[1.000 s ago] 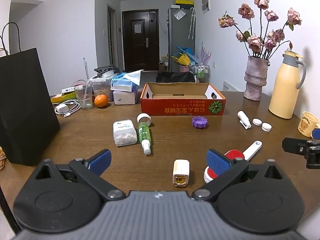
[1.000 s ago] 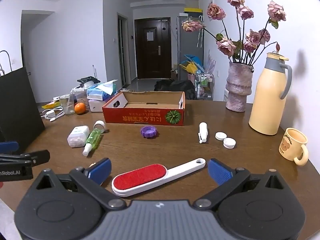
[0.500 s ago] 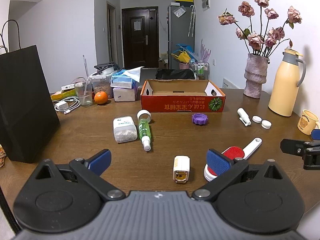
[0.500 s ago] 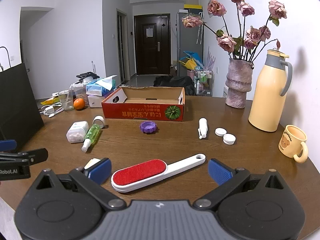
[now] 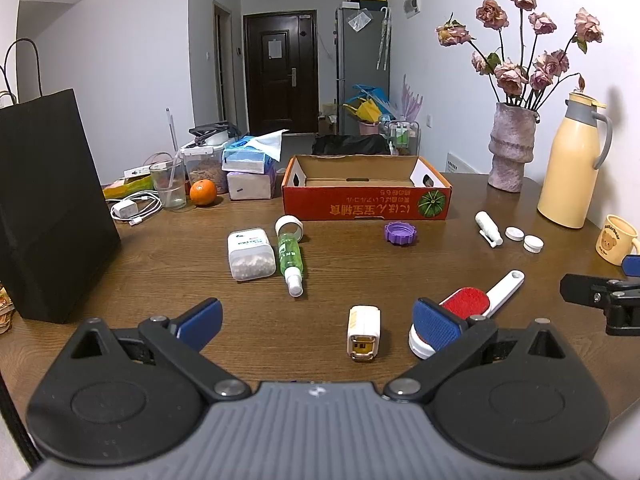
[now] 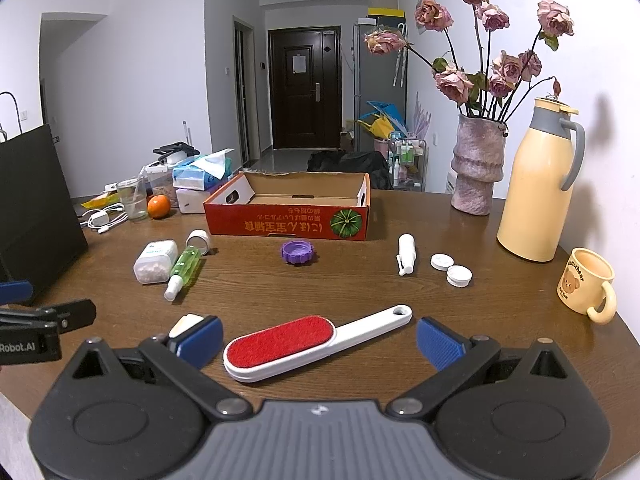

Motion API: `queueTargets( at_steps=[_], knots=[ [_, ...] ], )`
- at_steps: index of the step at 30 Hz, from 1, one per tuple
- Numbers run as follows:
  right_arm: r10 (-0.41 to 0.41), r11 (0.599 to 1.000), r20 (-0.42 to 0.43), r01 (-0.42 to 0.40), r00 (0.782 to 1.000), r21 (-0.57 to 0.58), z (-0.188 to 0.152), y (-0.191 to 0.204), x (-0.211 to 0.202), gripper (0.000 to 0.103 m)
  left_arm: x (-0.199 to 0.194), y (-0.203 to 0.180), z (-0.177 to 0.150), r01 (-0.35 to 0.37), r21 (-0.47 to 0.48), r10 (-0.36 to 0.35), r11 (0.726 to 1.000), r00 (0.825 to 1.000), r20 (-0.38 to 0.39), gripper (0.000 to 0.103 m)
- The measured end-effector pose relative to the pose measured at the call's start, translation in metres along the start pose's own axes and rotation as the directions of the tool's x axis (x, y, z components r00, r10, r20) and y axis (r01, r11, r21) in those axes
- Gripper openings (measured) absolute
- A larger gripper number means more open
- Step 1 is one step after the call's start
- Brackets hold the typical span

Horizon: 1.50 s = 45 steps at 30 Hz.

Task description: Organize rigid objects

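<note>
Over the near edge of the tabletop (image 6: 360, 280), I have my right hand-held gripper (image 6: 320, 340) with its fingers spread wide apart, and the red lint brush (image 6: 308, 346) lies flat between them, touching neither. My left hand-held gripper (image 5: 316, 318) is likewise spread and empty; the small white and yellow block (image 5: 363, 332) sits between its fingers. Taking the red cardboard box (image 6: 288, 216) as my landmark: the purple cap (image 6: 298, 252) lies just in front of it, the green spray bottle (image 6: 184, 270) and the white swab container (image 6: 155, 261) lie side by side to its front left, and the white tube (image 6: 406, 254) and two white lids (image 6: 451, 269) to its front right. The vase (image 6: 476, 170), the yellow jug (image 6: 538, 184) and the bear mug (image 6: 586, 286) stand further right of the box.
</note>
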State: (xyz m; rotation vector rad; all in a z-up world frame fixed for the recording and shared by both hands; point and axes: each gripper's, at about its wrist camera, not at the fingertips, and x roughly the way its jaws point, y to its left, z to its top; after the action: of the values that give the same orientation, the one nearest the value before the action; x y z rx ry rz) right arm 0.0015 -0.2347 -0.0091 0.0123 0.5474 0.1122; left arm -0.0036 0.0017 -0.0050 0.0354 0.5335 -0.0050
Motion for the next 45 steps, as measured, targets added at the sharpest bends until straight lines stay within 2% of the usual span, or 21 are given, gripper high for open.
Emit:
queueTargets(
  at_steps=[19,45],
  knots=[
    [0.003,1.0,0.0,-0.003,1.0,-0.005,-0.004,0.003,-0.002,0.103,-0.009,-0.002,-0.003,0.0,0.002,0.0,1.0,1.0,0.009,0.103],
    [0.009,1.0,-0.019,-0.009,1.0,-0.01,-0.004,0.01,0.002,0.103,-0.003,0.001,-0.004,0.004,0.0,-0.004,1.0,1.0,-0.004,0.103]
  ],
)
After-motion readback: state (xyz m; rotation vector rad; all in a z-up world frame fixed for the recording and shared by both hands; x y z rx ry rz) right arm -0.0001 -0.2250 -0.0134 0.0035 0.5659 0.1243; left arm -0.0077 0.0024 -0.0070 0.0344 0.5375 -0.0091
